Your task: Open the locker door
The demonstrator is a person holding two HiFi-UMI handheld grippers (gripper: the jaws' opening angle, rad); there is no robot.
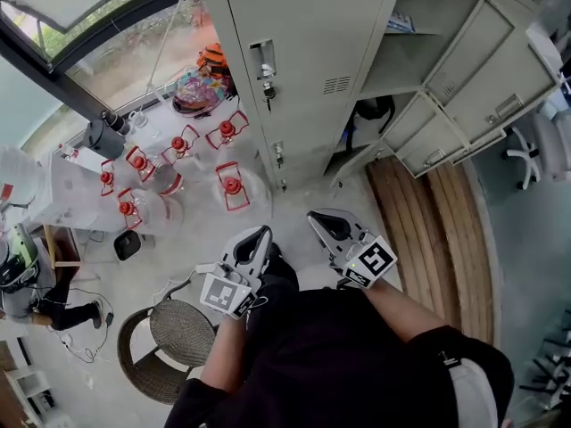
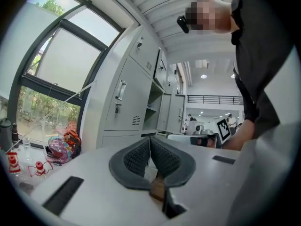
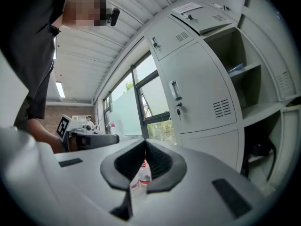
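Note:
A grey metal locker bank stands ahead of me. Its tall closed door carries a vertical handle with a key hanging just below. The same handle shows in the left gripper view, and the handle shows in the right gripper view. My left gripper is held low in front of the person's body, well short of the lockers, jaws shut and empty. Beside it, my right gripper is also shut on nothing. Neither touches the door.
To the right of the closed door several compartments stand open. Large water bottles with red handles crowd the floor on the left, below a colourful bag. A wicker stool is near my left side. An office chair is far right.

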